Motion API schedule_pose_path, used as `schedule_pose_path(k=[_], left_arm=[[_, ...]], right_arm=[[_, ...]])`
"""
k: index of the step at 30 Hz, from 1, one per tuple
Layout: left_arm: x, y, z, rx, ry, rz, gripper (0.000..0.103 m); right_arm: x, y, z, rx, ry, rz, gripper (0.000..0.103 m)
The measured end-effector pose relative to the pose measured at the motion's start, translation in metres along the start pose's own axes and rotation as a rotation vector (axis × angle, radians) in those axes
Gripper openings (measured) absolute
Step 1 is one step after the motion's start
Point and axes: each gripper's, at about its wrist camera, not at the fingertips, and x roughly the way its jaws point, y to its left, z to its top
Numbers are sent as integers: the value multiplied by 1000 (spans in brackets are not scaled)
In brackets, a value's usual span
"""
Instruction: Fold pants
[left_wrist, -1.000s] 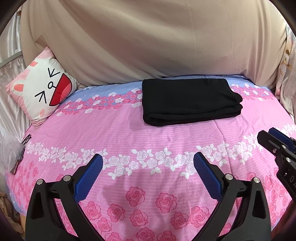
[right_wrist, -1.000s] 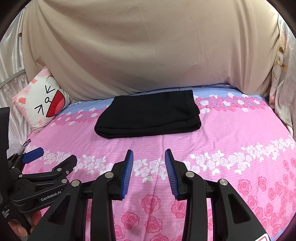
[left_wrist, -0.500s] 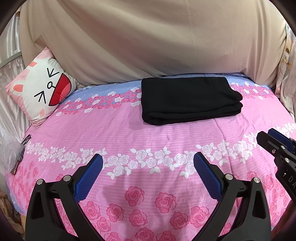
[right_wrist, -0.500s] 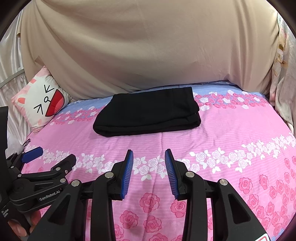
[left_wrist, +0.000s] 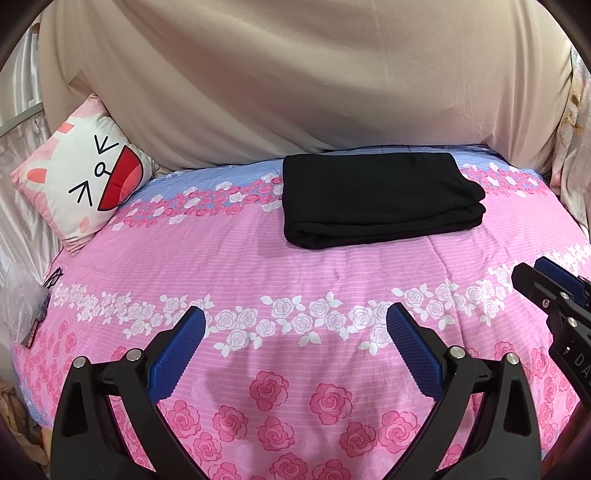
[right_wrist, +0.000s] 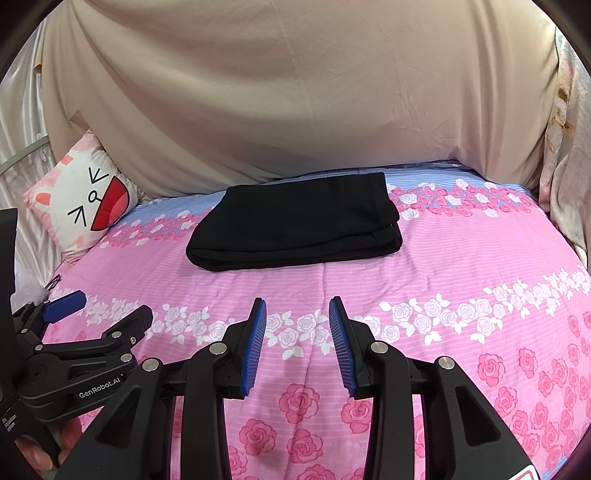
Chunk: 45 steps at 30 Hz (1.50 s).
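The black pants (left_wrist: 376, 199) lie folded in a neat rectangle at the far side of the pink floral bed; they also show in the right wrist view (right_wrist: 299, 227). My left gripper (left_wrist: 295, 321) is wide open and empty, well short of the pants, over the bedspread. My right gripper (right_wrist: 297, 310) is open with a narrower gap, empty, also short of the pants. Each gripper shows at the edge of the other's view: the right gripper (left_wrist: 546, 280) and the left gripper (right_wrist: 99, 310).
A cat-face pillow (left_wrist: 85, 181) leans at the back left. A beige sheet (left_wrist: 295, 81) hangs behind the bed. The pink floral bedspread (left_wrist: 258, 266) covers the bed. A plastic bag (left_wrist: 18, 299) lies at the left edge.
Both views have drifted slightly; the pants sit a touch higher in the frames. The jaws have not changed.
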Motion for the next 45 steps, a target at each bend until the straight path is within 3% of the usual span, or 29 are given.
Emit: schedule_pose_path(k=[24,33,39,45], left_arm=[[7,3,5,-30,-1,-2,98],[17,3,10,-40,8,-39,98],[16,3,5,-59,-90,-32,98],[9,-3,4,-20,-89,9,98]], right_arm=[[7,-7,-2,-19,18,14,40],[12,-13,-1,-15,28,15,40],[16,-15,-2,-17,39,18,40],[14,-18,-2,-16,42,20,40]])
